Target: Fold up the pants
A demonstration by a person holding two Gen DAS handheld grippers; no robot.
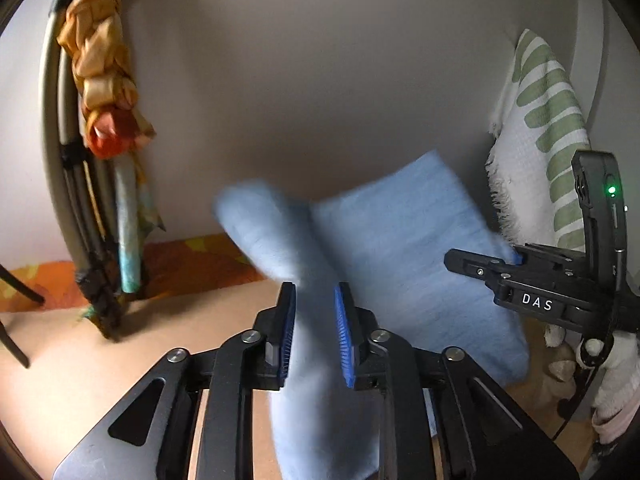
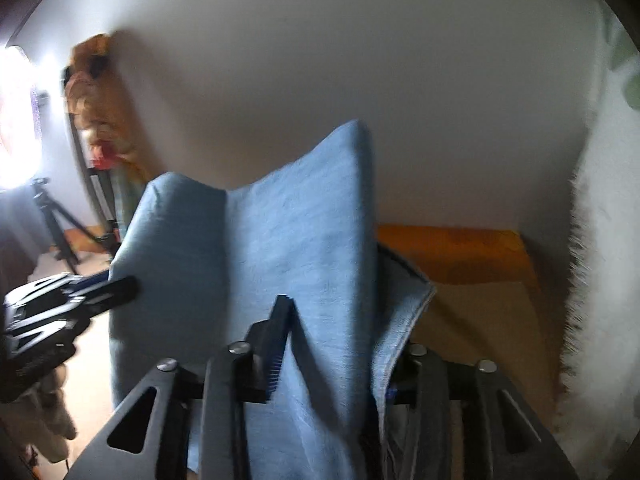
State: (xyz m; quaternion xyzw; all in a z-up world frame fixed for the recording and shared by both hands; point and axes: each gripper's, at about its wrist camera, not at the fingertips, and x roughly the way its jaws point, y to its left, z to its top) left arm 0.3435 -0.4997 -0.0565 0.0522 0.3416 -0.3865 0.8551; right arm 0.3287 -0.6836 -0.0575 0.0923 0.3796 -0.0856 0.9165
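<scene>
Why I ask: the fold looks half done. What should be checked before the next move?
1. Light blue pants between the left hand-held gripper pads: ok, cloth fills the gap.
2. Right hand-held gripper grip: cannot tell, cloth hides one finger.
3. Pants edges aligned: cannot tell, blurred.
4. Bare table ahead for laying down: ok.
5. Room from the fringed towel: not ok, it hangs close beside the right hand-held gripper.
</scene>
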